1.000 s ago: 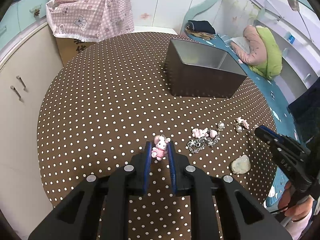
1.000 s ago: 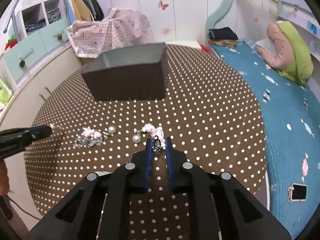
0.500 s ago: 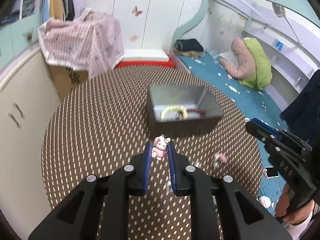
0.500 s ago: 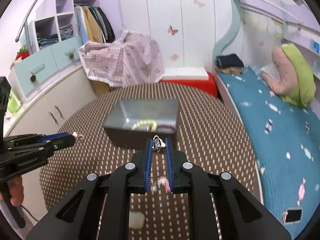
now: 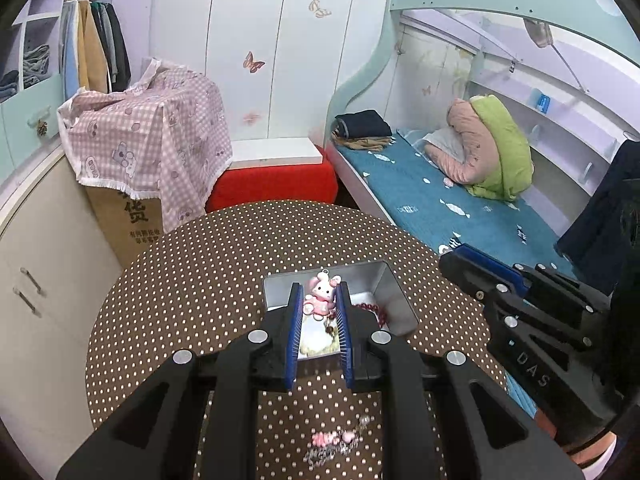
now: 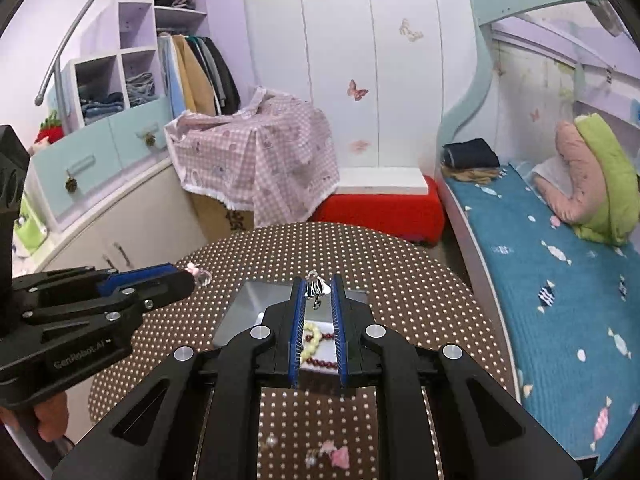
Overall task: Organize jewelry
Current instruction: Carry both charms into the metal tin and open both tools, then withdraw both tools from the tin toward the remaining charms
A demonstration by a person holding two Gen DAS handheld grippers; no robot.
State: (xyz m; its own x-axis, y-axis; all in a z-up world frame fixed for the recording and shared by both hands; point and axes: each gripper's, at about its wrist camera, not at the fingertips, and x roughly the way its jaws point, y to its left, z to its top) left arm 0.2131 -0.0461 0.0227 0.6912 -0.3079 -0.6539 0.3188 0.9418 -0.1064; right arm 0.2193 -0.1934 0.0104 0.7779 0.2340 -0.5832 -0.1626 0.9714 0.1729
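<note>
My left gripper [image 5: 319, 287] is shut on a pink bunny charm [image 5: 320, 298] and holds it in the air over an open silver tin box [image 5: 386, 280]. A red bead string [image 5: 370, 309] lies inside the box. My right gripper [image 6: 317, 280] is shut on a small silver trinket [image 6: 316, 289] above the same box [image 6: 248, 300], where a pale bead bracelet [image 6: 311, 340] and red beads [image 6: 322, 362] rest. Each view shows the other gripper from the side. The left gripper [image 6: 188, 278] has the pink charm poking from its tip. The right gripper [image 5: 450, 259] hovers to the box's right.
The box stands on a round table with a brown polka-dot cloth [image 5: 192, 280]. Loose pink and silver jewelry [image 5: 336, 442] lies on the cloth near the front edge, under the grippers. A bed [image 6: 560, 280], a red stool [image 5: 272, 180] and cabinets [image 5: 44, 260] ring the table.
Both grippers have risen from the cloth with their pieces and moved forward over the box. The loose jewelry now lies below and behind the fingertips.
</note>
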